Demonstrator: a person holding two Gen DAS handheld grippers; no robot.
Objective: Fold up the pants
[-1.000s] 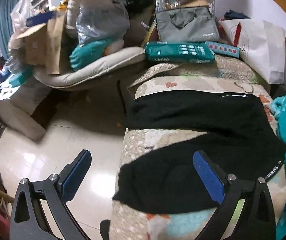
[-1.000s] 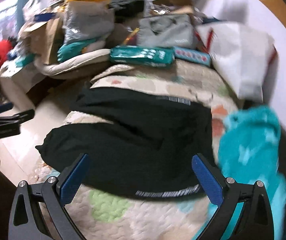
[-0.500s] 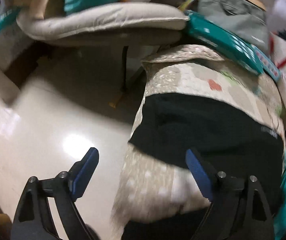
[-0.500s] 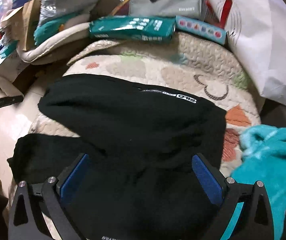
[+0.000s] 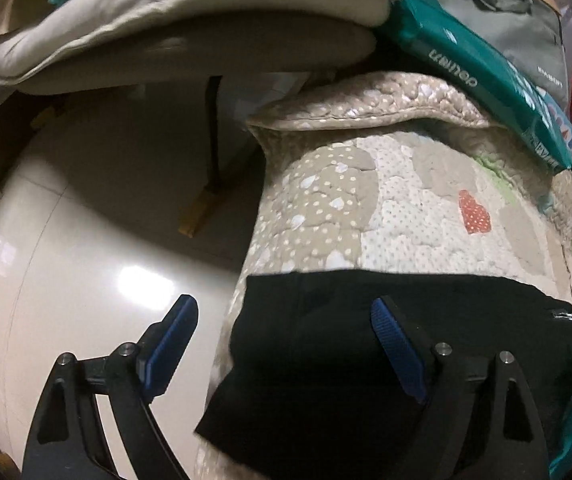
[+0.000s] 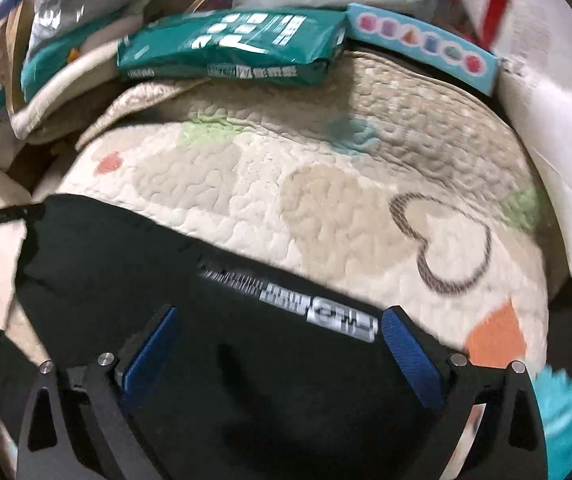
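While spread flat on quilted bed, black pants run left-right under both tools. Left tool agape over leg-end corner at bed edge; right tool agape over waistband label. Nothing gripped.

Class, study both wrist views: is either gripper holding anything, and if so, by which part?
Nothing is held. The left gripper and right gripper are both open above the black pants lying on the quilt, with no fabric pinched between the pads.
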